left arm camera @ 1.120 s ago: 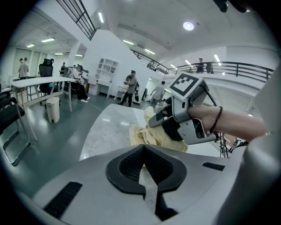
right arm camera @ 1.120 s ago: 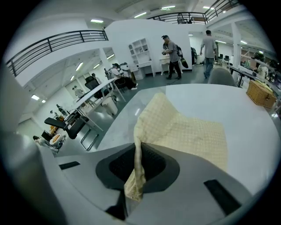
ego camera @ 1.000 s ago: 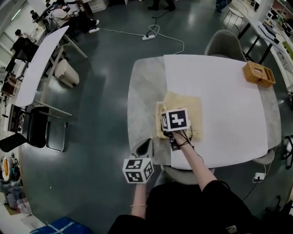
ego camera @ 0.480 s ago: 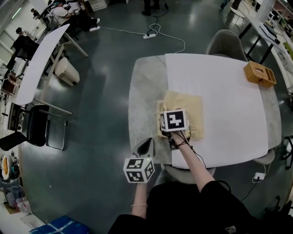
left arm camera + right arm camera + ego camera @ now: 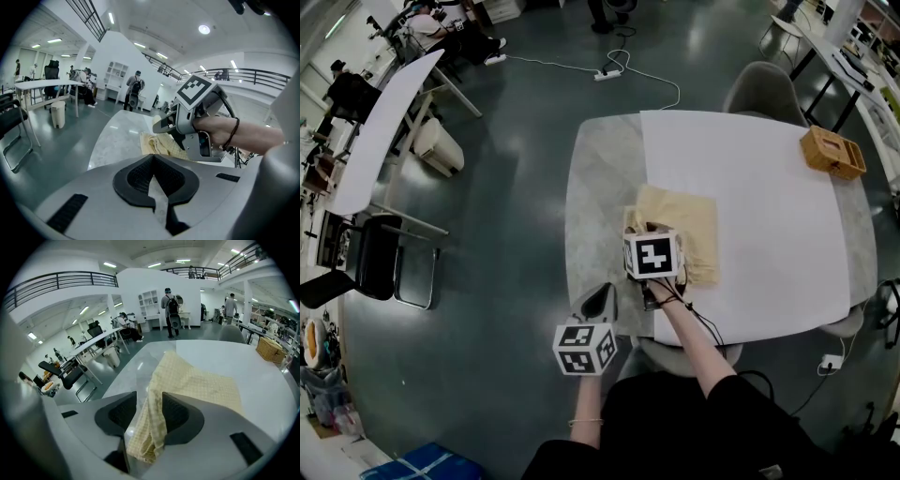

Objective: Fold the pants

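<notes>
The yellow checked pants (image 5: pixel 692 223) lie folded on the table (image 5: pixel 598 178), partly on its white sheet (image 5: pixel 750 187). My right gripper (image 5: pixel 649 231) is over the fold's near left corner. In the right gripper view its jaws (image 5: pixel 149 401) have just been opening and now stand apart, with a bunched edge of the pants (image 5: pixel 201 380) hanging loose between the pads. My left gripper (image 5: pixel 601 294) hovers off the table's near left corner with its jaw tips (image 5: pixel 152 157) together and nothing in them. From there the right gripper (image 5: pixel 162 125) and the pants (image 5: pixel 157 143) show ahead.
A wicker basket (image 5: pixel 832 152) sits at the table's far right corner, also visible in the right gripper view as a basket (image 5: pixel 272 348). A grey chair (image 5: pixel 759 87) stands behind the table. Desks, chairs and people fill the room to the left.
The right gripper has tipped and drawn slightly toward me at the pants' near left corner, and its jaws have opened off the cloth. The left gripper has stayed put.
</notes>
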The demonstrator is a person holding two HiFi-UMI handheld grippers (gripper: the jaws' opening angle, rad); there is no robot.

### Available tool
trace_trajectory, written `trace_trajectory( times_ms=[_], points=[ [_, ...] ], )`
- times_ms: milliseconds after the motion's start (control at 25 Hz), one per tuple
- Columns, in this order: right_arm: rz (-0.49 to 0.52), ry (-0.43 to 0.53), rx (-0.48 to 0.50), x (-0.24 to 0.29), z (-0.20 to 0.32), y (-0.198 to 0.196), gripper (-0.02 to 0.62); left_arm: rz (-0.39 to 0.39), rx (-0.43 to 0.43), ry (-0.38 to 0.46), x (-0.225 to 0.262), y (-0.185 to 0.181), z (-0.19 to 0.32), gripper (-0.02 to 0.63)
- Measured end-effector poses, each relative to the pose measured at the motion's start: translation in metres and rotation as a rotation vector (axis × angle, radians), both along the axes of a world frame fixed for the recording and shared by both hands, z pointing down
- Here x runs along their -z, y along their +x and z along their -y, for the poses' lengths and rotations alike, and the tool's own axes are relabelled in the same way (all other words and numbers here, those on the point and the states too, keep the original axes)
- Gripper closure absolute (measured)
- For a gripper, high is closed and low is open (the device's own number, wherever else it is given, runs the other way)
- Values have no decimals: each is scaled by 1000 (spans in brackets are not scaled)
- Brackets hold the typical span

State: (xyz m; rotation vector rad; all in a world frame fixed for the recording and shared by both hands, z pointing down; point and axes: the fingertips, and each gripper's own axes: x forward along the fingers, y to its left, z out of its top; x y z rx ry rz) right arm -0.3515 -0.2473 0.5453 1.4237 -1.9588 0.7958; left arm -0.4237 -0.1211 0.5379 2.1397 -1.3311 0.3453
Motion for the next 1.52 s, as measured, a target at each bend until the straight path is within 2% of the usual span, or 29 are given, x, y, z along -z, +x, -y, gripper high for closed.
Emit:
trace_trajectory(
  times_ms=[360,600,760,920,1120,1520],
  points=[
    [36,101,-4,16,3,2,396,4,14,11,4,1,0,592],
    [192,127,55,31,-5,0,394,15,15,29,13,10,-3,592],
    [283,129,72,41,-13,13,398,27,22,50,22,15,-3,592],
    [362,139,101,55,-22,31,455,38,31,80,35,20,-3,592],
    [392,176,171,68,-34,54,536,51,36,127,51,34,-2,592],
    [476,263,256,102,-62,93,574,72,38,218,88,58,-6,592]
  ],
)
